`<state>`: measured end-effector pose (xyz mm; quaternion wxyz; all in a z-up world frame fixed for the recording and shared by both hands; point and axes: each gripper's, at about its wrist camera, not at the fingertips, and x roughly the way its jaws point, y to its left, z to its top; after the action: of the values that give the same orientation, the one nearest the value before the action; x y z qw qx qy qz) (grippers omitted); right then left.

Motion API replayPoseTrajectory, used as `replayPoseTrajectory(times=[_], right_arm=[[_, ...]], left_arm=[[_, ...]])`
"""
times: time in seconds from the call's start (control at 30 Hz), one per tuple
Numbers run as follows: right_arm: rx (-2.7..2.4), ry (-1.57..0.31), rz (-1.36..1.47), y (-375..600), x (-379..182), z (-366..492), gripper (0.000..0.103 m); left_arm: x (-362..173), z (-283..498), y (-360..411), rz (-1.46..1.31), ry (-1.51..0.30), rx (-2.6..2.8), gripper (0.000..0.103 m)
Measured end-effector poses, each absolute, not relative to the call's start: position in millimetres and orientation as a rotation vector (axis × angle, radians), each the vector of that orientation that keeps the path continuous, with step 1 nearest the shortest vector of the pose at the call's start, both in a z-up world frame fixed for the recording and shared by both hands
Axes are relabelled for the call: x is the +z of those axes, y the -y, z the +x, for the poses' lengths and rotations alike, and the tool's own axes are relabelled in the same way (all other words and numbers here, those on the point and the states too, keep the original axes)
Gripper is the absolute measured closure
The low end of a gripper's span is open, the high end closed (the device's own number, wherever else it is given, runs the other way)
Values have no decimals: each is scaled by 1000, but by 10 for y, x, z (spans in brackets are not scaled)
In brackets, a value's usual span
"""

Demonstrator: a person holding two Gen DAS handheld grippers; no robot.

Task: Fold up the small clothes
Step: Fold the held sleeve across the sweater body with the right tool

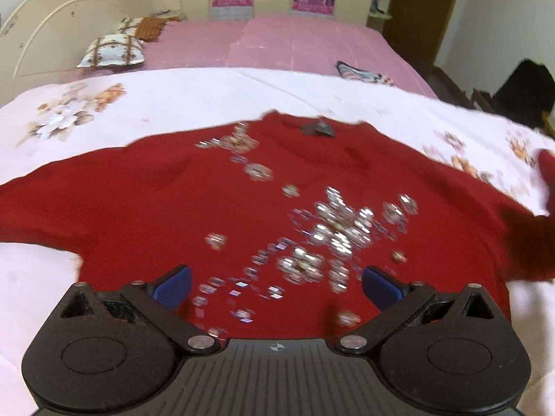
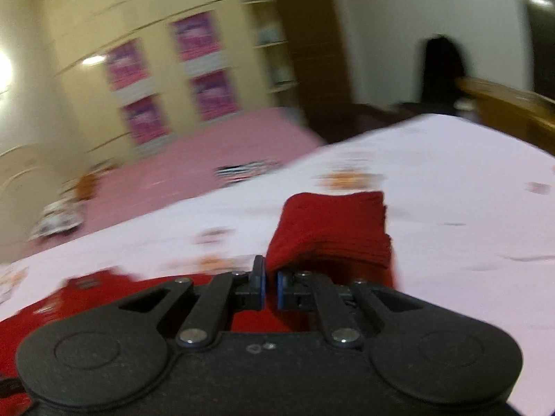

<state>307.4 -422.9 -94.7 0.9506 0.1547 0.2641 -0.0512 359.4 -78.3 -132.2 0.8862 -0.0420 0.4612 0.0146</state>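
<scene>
I count one red sweater (image 1: 208, 208), two pillows (image 1: 111, 50) by the headboard, two grippers (image 1: 275, 286), one flowered white sheet (image 1: 173, 97), and one striped garment (image 1: 360, 72). Four pink posters (image 2: 125, 66) show in the right wrist view.

The red knit sweater (image 1: 145, 201) looks soft and matt, with glossy silver sequins (image 1: 333, 228); its ribbed cuff (image 2: 333, 228) is coarse. The black plastic tongs (image 1: 275, 286) look matt and grainy.
</scene>
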Motion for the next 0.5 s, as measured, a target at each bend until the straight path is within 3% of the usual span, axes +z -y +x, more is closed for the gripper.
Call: replayPoseTrajectory(times=[0.23,0.4,0.5], right_arm=[[181,-693,264,2833,-1353,3502,96],[259,-792,200,2405,-1623,3496,64],[248,-771,200,2539,-1478,3357,54]], left_arm=[[-1387,3676,298,-183,-959,12,0],[-1526,3781,203,-235,-994,-78,0],[-1615,3844,270,-279,-1029,-138,0]])
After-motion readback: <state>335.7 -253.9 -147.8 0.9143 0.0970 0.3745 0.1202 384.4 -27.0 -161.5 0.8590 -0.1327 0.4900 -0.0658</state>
